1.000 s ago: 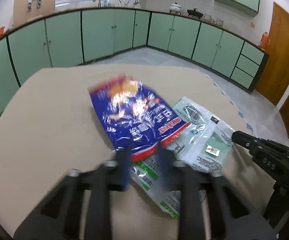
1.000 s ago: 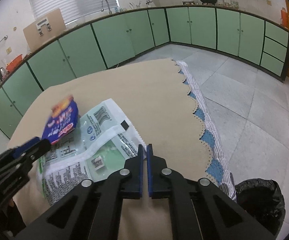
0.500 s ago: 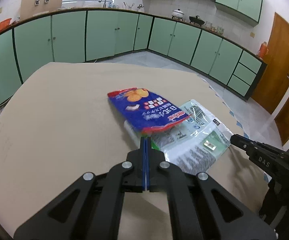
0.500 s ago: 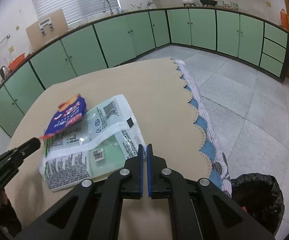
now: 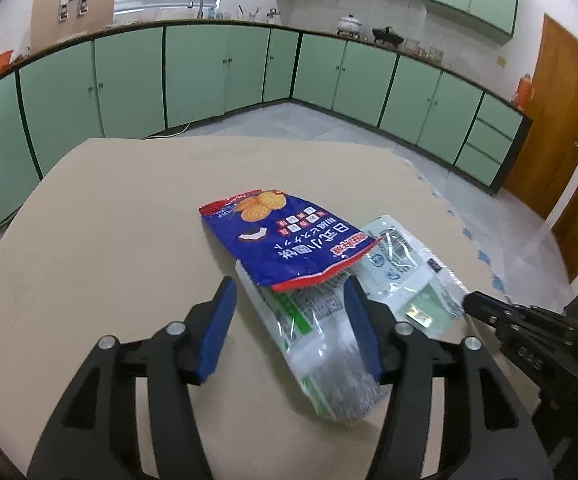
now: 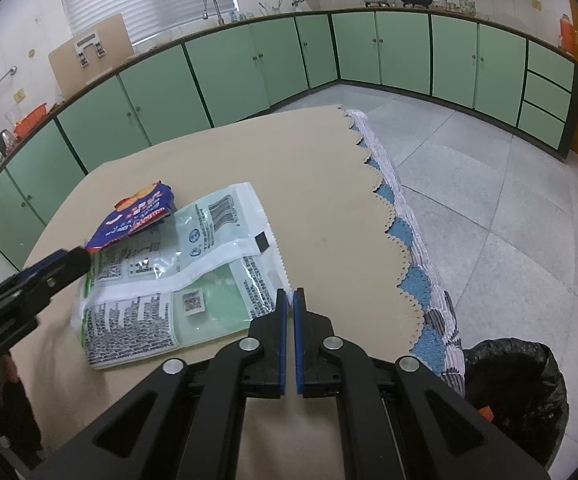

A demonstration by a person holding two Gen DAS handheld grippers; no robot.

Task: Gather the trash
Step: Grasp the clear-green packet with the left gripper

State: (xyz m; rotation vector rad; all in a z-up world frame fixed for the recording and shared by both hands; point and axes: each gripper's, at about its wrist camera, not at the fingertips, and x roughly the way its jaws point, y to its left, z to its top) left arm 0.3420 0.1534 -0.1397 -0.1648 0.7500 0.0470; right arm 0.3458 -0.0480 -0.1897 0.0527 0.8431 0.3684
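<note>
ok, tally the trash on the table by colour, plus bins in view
Blue snack bag: 1
White-and-green wrapper: 1
Black-lined trash bin: 1, on the floor beside the table
Total: 2 trash items, 1 bin

Two wrist fisheyes, angled down along each gripper, close over the counter, both sharing the white-green wrapper

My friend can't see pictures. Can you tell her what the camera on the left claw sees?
The left claw is opening over a clear and green plastic wrapper lying on a tan tablecloth. A crinkly blue snack bag rests partly on that wrapper. The shut right claw pokes in from the right.
</note>
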